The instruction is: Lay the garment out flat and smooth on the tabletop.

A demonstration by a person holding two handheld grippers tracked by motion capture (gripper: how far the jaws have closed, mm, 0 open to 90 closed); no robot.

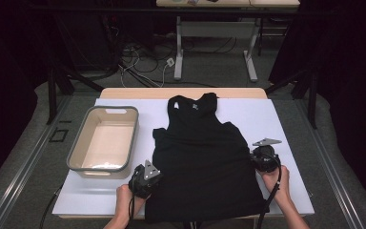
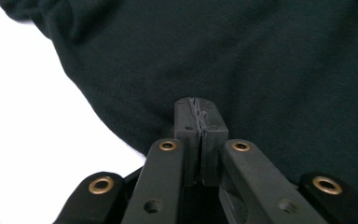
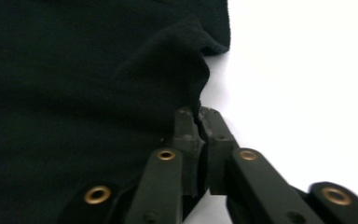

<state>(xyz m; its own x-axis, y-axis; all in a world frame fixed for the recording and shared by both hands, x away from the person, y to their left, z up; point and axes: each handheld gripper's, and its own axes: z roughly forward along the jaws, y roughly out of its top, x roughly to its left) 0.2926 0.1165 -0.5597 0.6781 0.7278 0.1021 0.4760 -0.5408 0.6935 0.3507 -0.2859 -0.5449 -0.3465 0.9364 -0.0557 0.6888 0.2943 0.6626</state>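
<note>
So both grippers, the left gripper (image 1: pixel 148 181) and right gripper (image 1: pixel 261 160), are pinching the black tank top's (image 1: pixel 202 157) side edges near the tabletop's (image 1: pixel 276 119) front edge, with folding and binning in the tub (image 1: pixel 106 139) seemingly yet to begin.

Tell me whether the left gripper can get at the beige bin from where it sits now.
Probably yes. The left gripper sits at the black tank top's left edge, jaws closed there, and the beige bin stands right beside it on the white table cover with nothing between. It would likely have to let go of the fabric first.

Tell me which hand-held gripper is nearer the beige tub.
Left. The left hand-held gripper sits just off the beige tub at its near right corner; the right hand-held gripper is across the black tank top.
</note>
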